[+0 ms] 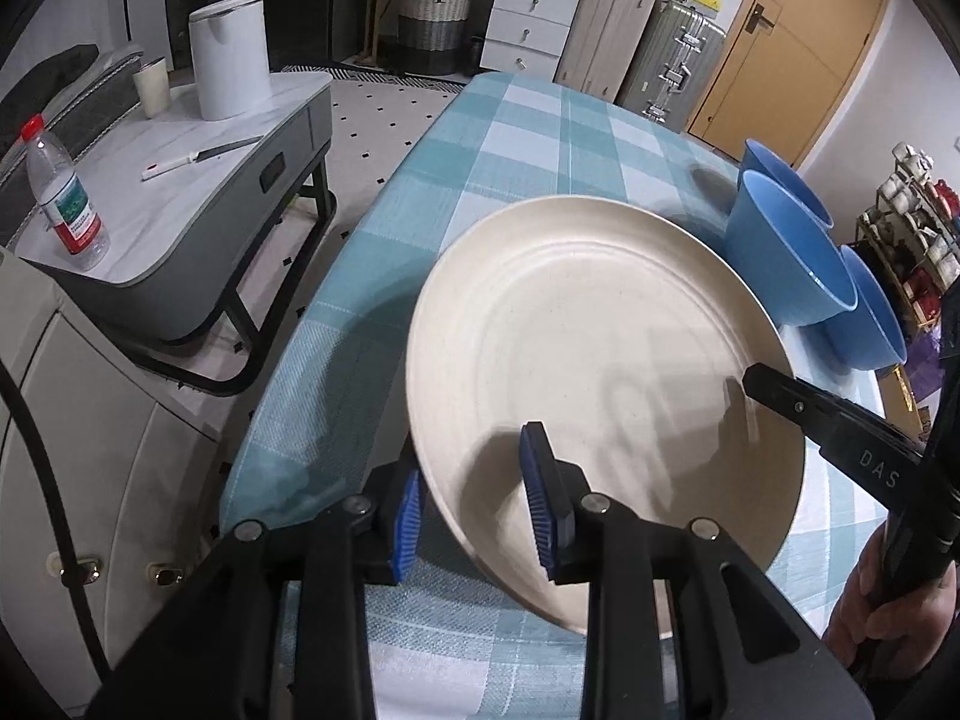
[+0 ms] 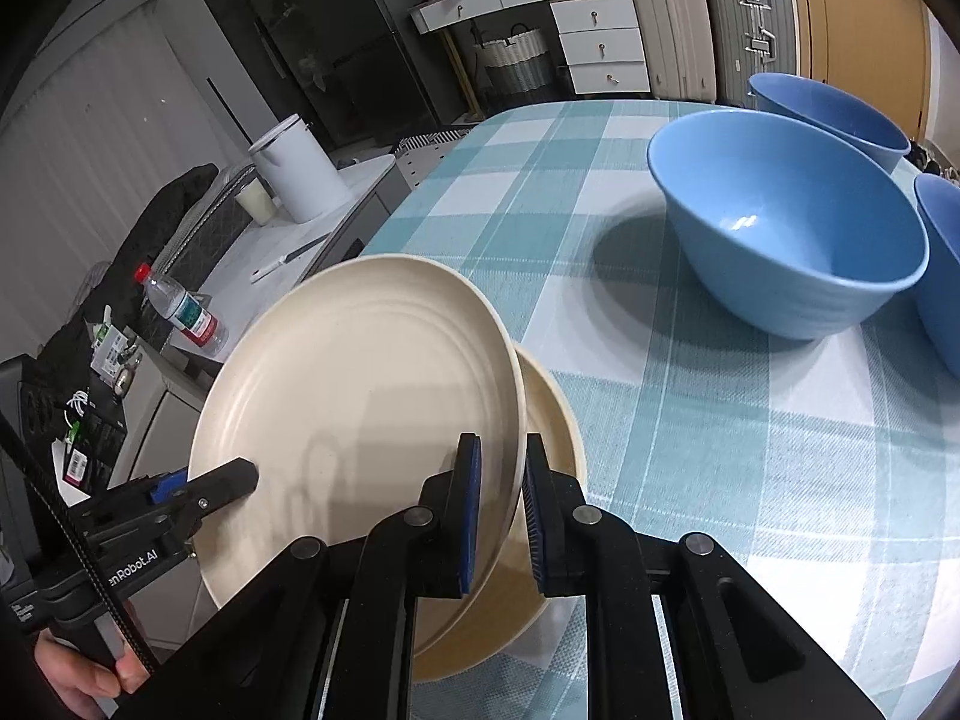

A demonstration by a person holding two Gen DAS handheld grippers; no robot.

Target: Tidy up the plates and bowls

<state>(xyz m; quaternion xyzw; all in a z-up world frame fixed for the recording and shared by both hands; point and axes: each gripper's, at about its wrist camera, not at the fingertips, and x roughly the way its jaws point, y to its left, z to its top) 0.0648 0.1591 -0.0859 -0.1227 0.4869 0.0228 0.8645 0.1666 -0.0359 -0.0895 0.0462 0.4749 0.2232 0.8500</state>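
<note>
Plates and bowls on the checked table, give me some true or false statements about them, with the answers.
1. The right tongs clamp the rim of the upper cream plate. True.
2. There is only one cream plate. False: a lower cream plate lies under the tilted one.
3. Three blue bowls are on the checked cloth. True.
4. The bowls are nested inside each other. False: each stands on its own, side by side.
5. The water bottle has a blue cap. False: its cap is red, and it stands on the side table.
</note>
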